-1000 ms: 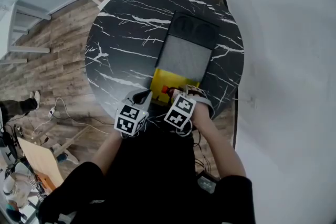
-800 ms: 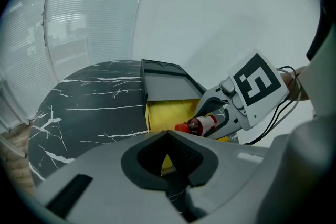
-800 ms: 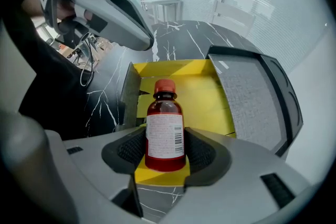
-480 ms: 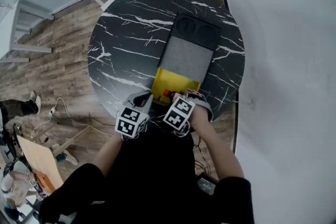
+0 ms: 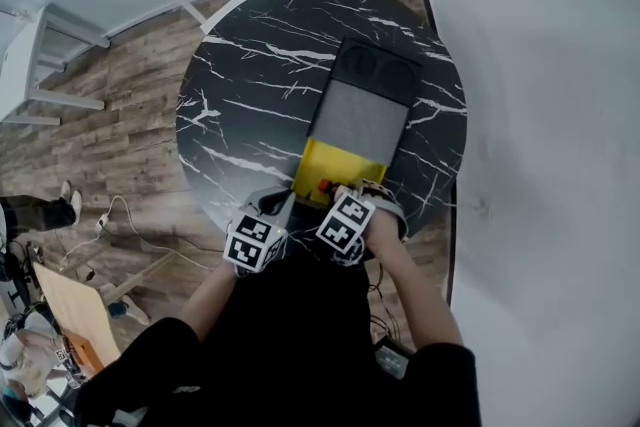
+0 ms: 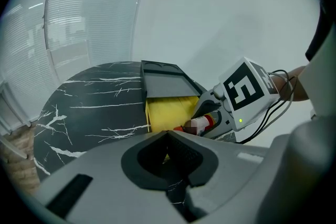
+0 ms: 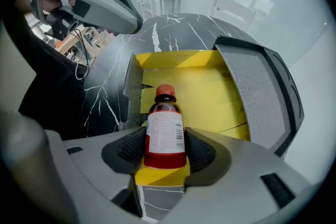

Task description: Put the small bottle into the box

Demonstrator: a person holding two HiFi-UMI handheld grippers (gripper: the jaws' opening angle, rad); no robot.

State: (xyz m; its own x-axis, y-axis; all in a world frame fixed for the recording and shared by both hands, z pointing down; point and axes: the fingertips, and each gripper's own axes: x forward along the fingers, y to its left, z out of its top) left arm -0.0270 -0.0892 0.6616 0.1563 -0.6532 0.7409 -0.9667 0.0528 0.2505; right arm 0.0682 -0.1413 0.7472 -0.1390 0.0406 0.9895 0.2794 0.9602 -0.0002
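The small bottle (image 7: 164,128), orange-capped with a white label, sits clamped between the jaws of the right hand-held gripper (image 7: 165,145), its cap pointing into the yellow box (image 7: 173,59). It hangs at the box's near end; whether it touches the yellow floor I cannot tell. The box's grey lid (image 7: 252,86) covers the far part. Just beside, at the left, the left hand-held gripper (image 6: 169,135) is clenched on nothing. Everything stands on a round black marble counter (image 5: 260,85).
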